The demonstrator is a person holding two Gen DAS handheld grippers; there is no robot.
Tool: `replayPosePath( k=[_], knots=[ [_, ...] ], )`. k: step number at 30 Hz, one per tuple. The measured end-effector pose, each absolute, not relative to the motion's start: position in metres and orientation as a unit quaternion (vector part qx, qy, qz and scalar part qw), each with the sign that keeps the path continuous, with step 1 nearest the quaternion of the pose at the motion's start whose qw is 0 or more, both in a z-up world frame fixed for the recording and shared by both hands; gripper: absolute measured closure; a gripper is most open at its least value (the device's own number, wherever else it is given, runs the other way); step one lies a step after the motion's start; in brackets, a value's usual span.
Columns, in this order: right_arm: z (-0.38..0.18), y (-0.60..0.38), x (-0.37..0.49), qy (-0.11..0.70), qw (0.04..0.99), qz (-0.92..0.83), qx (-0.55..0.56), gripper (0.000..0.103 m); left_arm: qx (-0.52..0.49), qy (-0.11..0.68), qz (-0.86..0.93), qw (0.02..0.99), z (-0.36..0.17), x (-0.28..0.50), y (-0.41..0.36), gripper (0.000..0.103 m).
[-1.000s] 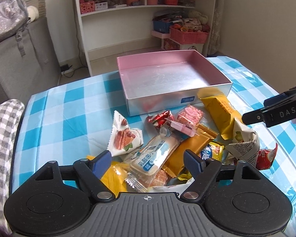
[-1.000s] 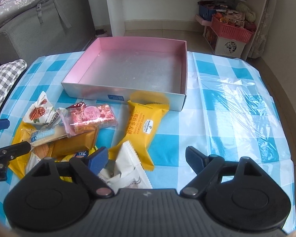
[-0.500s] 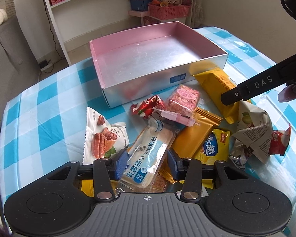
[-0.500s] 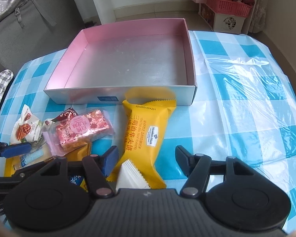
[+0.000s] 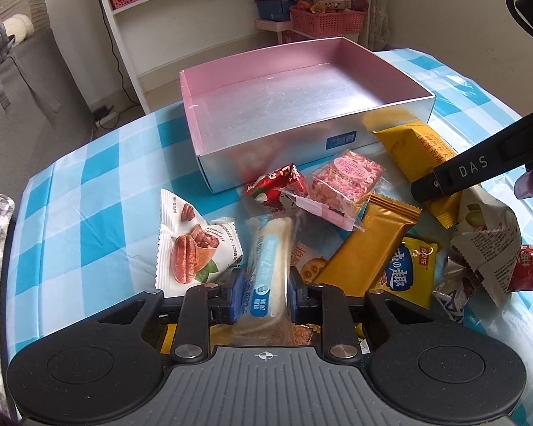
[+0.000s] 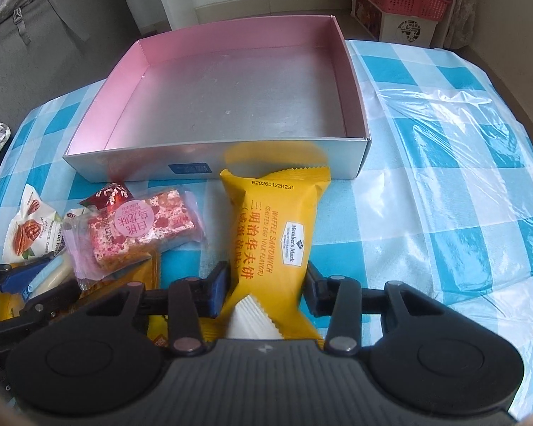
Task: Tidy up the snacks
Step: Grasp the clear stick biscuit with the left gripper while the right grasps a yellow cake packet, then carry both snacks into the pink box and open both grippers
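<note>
A pile of wrapped snacks lies on the checked tablecloth in front of an empty silver box with pink inner walls (image 5: 387, 135) (image 6: 209, 156). My left gripper (image 5: 264, 293) is shut on a white and blue wafer pack (image 5: 268, 259) near the pile's front. My right gripper (image 6: 266, 284) has its jaws pressed on both sides of a yellow waffle sandwich pack (image 6: 277, 234), which lies lengthwise toward the box. The right gripper's finger also shows in the left wrist view (image 5: 479, 163), over the yellow pack (image 5: 415, 149).
Other snacks: a pecan pack (image 5: 195, 245), a pink nougat pack (image 5: 341, 181) (image 6: 142, 227), a red candy (image 5: 275, 188), a gold bar (image 5: 369, 241), a newsprint-pattern pack (image 5: 486, 238). Clear plastic film (image 6: 444, 106) covers the cloth on the right. Shelves and a grey sofa stand behind.
Both grippers moved forward and down and closed: the left onto the white and blue wafer pack, the right onto the yellow waffle pack. The box looks nearer in both views.
</note>
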State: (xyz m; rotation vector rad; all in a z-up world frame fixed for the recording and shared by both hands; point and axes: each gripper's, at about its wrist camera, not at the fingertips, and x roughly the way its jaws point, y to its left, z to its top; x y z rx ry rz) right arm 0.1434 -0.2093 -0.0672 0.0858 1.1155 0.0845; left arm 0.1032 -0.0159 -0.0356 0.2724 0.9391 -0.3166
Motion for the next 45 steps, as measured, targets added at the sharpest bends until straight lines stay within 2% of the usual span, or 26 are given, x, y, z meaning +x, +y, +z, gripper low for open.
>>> replayPosePath(
  k=[7,31,45],
  knots=[
    [-0.058,-0.212,0.139,0.516,0.855,0.032,0.044,0.069,0.103,0.451,-0.152,0.873,-0.027,0.101,-0.008,0.086],
    [-0.01,-0.218,0.124,0.45,0.89,0.051,0.051,0.069,0.038,0.417,-0.152,0.895,0.018,0.086,0.013,0.087],
    [0.0,-0.223,0.16,0.446,0.89,0.05,0.077,0.069,0.028,0.379,-0.127,0.916,0.03,0.14,-0.011,0.087]
  ],
)
